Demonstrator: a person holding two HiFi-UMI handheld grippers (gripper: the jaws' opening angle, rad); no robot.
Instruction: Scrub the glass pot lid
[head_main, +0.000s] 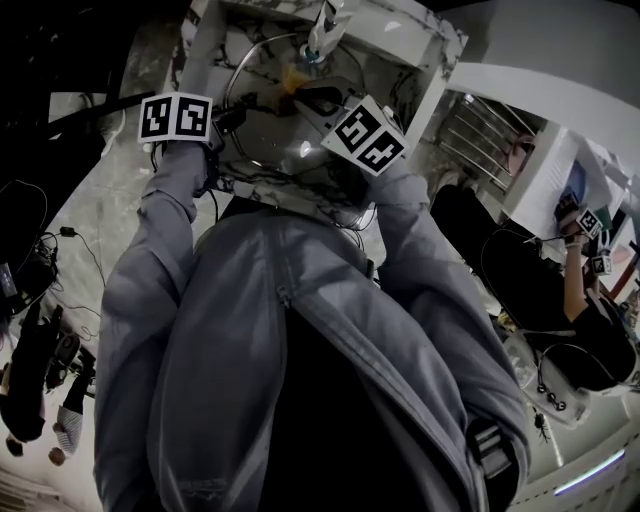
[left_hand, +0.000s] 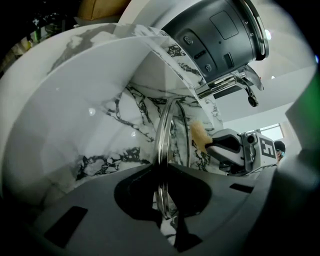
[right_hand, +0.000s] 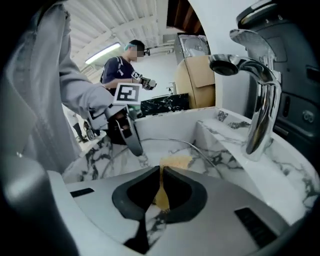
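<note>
The glass pot lid (head_main: 268, 128) stands on edge in the marble sink (head_main: 420, 45). My left gripper (left_hand: 162, 167) is shut on the lid's metal rim (left_hand: 163, 135), which runs up between the jaws. My right gripper (right_hand: 161, 172) is shut on a yellow sponge (right_hand: 172, 162). In the left gripper view the sponge (left_hand: 199, 134) sits against the glass on the lid's right side, with the right gripper (left_hand: 227, 145) behind it. The right gripper view shows the lid's rim (right_hand: 200, 149) arcing beyond the sponge and the left gripper (right_hand: 131, 135) holding its far edge.
A chrome faucet (right_hand: 257, 100) stands on the sink's ledge right of the lid. A dark appliance (left_hand: 220, 35) hangs above the faucet (left_hand: 235, 85). Another person (head_main: 560, 300) sits at the right. A cardboard box (right_hand: 197, 80) stands behind the sink.
</note>
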